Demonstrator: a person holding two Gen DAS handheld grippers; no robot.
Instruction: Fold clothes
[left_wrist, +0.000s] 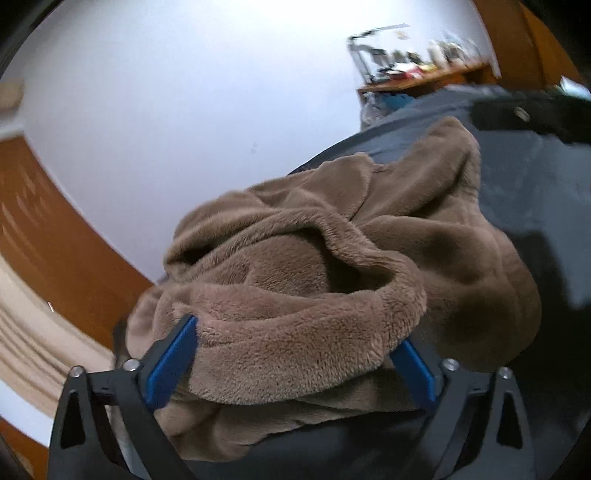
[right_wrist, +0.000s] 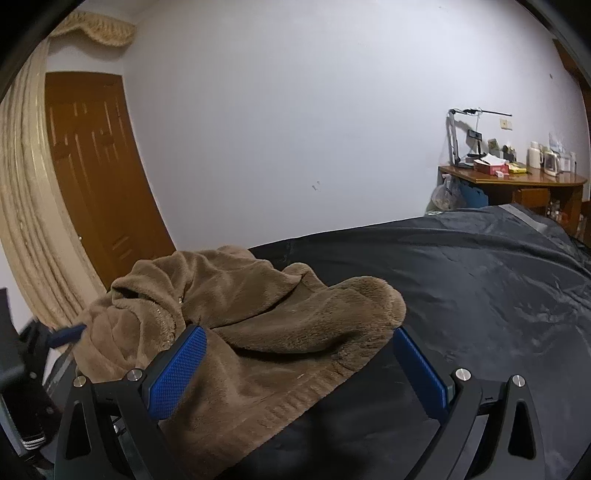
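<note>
A crumpled brown fleece garment (left_wrist: 314, 266) lies in a heap on a dark cloth-covered bed (left_wrist: 535, 206). My left gripper (left_wrist: 295, 332) is open, its blue pads (left_wrist: 173, 358) spread wide with a thick fold of the garment lying between them. In the right wrist view the same garment (right_wrist: 240, 317) lies at the bed's near left corner. My right gripper (right_wrist: 299, 339) is open, its pads (right_wrist: 177, 369) on either side of the garment's ribbed hem. The left gripper's blue fingertip (right_wrist: 68, 334) shows at the garment's left side.
The dark bed cover (right_wrist: 461, 295) stretches to the right and far side. A wooden desk (right_wrist: 517, 181) with a lamp, kettle and clutter stands beyond the bed. A brown door (right_wrist: 99, 177) and a beige curtain (right_wrist: 26, 221) are at left. A white wall is behind.
</note>
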